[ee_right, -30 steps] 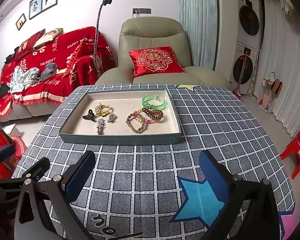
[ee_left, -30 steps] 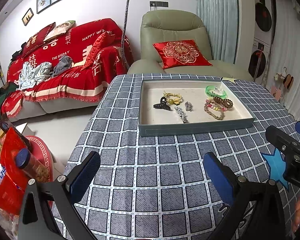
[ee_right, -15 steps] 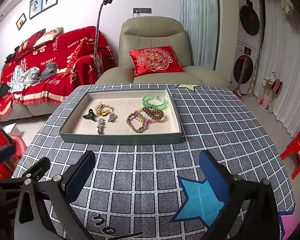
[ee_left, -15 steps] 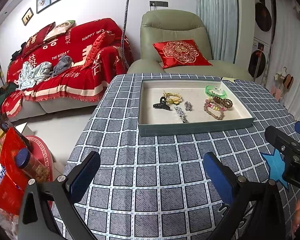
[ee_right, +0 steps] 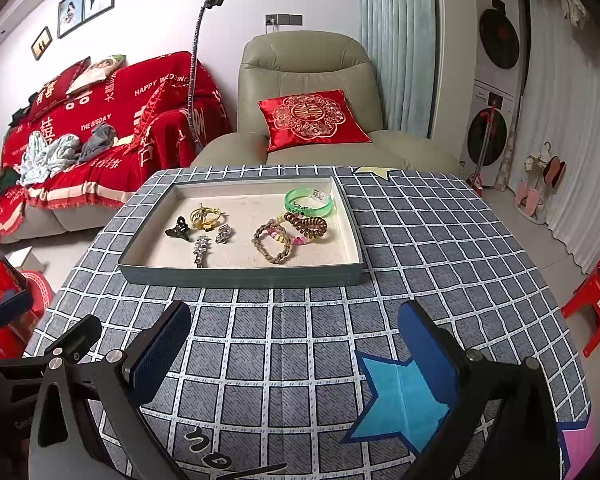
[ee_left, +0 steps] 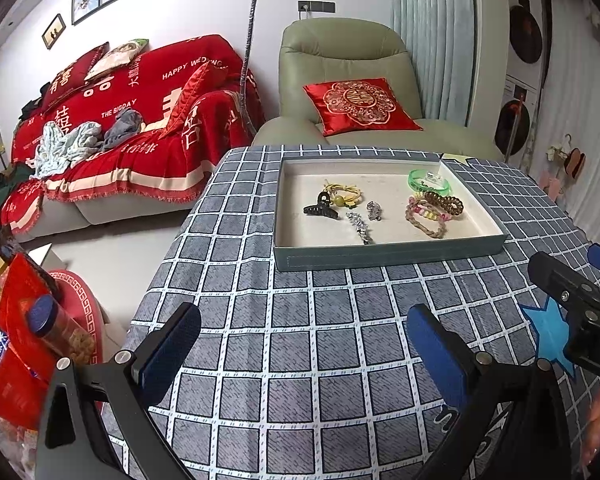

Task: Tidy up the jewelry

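Both tongs, left (ee_left: pixel 304 344) and right (ee_right: pixel 296 340), gape wide and empty over the table (ee_right: pixel 284 336). Ahead of them, well apart, the tray (ee_right: pixel 240 278) holds the jewelry: light, small, slippery. The stiff green bangle (ee_right: pixel 309 203) looks best pinched across its rim; the braided bracelet (ee_right: pixel 272 240) is floppy.

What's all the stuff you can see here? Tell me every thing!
tray: 1, grey-green, on the table
hair claw clip: 1, black, tray left
yellow hair tie: 1, beside the clip
silver clips: 2, tray middle
green bangle: 1, tray right, far side
brown coil tie: 1, below the bangle
braided bracelet: 1, tan, tray right, near side
tablecloth: 1, grey checked
star stickers: blue near, yellow far
armchair: 1, beige, red cushion on it
sofa: 1, red cover
red stool: 1, on floor, right
left claw: open, empty
right claw: open, empty
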Motion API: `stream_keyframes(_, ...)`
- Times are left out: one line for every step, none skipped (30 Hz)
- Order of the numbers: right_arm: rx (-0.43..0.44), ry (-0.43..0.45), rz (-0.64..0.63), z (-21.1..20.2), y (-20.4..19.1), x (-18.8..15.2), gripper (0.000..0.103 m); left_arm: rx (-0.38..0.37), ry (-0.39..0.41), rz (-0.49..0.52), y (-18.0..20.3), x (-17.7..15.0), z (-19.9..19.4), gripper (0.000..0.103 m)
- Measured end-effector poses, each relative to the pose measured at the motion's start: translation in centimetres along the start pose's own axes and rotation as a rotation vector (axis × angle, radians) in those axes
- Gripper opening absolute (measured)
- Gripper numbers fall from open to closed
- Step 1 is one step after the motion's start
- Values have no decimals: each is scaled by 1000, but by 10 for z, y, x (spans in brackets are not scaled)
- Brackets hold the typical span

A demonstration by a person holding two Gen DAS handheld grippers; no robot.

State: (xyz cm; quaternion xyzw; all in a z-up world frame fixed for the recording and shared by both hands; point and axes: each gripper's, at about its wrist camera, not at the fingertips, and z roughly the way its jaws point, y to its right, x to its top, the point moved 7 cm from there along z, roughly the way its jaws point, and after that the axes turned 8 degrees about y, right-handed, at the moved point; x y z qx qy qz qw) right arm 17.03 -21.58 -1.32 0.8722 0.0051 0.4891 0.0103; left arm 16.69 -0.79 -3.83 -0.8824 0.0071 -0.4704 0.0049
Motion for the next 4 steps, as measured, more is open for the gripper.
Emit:
stream_keyframes(0, 0, 0, 0, 0, 0, 103, -5, -2, 1, 1, 0, 0, 103)
stream_keyframes(0, -1, 0, 0, 0, 0, 103, -8, -3, 1, 1, 0, 0, 103)
stream_keyframes(0, -1, 0, 0, 0, 0, 103, -7, -3, 2, 1, 0, 0, 103)
stream_keyframes(0, -1, 1, -1, -1, 0, 103, -6, -4, 3, 1, 0, 0, 103)
